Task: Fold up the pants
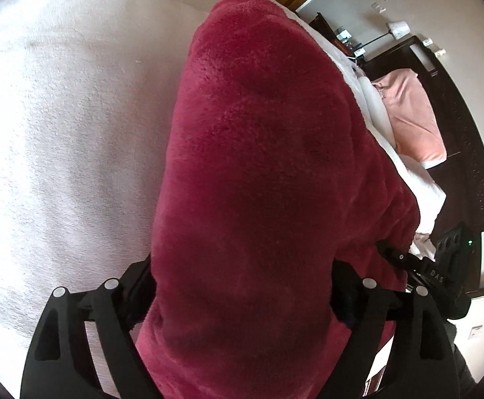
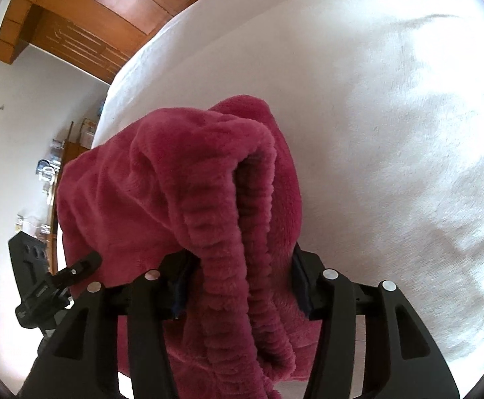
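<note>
Left wrist: red fleece pants [image 1: 258, 166] stretching lengthwise away over bed [image 1: 59, 133].

Both grippers point steeply down. Left gripper [image 1: 242, 286] sits at the bottom of its frame, jaws spread wide with fabric between them. Right gripper [image 2: 238, 282], bottom centre of its view, has jaws about half apart, pads against the cloth.
</note>
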`<state>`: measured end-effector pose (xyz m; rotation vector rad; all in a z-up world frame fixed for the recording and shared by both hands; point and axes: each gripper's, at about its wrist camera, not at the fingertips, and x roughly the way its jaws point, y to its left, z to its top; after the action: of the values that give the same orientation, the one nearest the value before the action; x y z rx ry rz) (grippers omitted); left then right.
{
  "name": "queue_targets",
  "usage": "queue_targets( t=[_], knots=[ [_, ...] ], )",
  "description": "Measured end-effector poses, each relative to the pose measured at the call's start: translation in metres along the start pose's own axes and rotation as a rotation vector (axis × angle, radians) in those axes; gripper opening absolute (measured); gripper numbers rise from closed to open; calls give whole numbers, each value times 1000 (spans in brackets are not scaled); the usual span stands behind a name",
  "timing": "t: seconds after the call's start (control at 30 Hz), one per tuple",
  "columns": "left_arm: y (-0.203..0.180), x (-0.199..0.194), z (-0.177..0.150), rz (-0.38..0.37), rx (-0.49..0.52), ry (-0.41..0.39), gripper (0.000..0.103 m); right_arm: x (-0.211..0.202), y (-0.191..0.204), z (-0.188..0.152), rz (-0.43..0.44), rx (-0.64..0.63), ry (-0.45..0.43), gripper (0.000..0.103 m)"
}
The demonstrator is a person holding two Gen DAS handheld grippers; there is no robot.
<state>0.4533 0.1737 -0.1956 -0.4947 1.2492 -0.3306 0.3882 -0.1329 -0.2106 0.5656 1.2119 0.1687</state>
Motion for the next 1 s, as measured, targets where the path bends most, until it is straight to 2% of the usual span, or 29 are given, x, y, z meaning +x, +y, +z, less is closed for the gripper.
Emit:
queue_targets(
  t=[0.13,0.23,0.33,0.43,0.5,0.57,0.67,0.73,0.77,0.87,1.0],
  knots=[
    [-4,-10,-4,77,60,-6,86,-3,13,9,0,-5,-17,54],
    [-21,-23,-4,169,131,-52,86,-25,10,1,-51,-32,-66,56],
    [-28,-41,-14,243,175,-98,86,-56,18,-9,-136,-90,-137,56],
    [-38,-57,-29,301,204,-154,86,-84,41,-14,-157,-169,-219,56],
    [-42,-63,-40,323,220,-174,86,-92,65,-25,-152,-265,-228,56],
    [-46,-67,-55,339,237,-188,86,-84,85,-34,-125,-356,-189,56],
    [-49,-64,-66,329,254,-182,86,-56,98,-36,-121,-401,-132,56],
    [-50,-54,-67,339,266,-161,86,-43,97,-37,-149,-385,-115,56],
    [-53,-48,-67,347,269,-150,86,-33,92,-32,-186,-362,-109,56],
    [-50,-38,-69,355,270,-128,87,-11,73,-13,-225,-311,-97,56],
    [-49,-27,-68,352,289,-107,90,13,69,-4,-281,-326,-68,55]
  ],
)
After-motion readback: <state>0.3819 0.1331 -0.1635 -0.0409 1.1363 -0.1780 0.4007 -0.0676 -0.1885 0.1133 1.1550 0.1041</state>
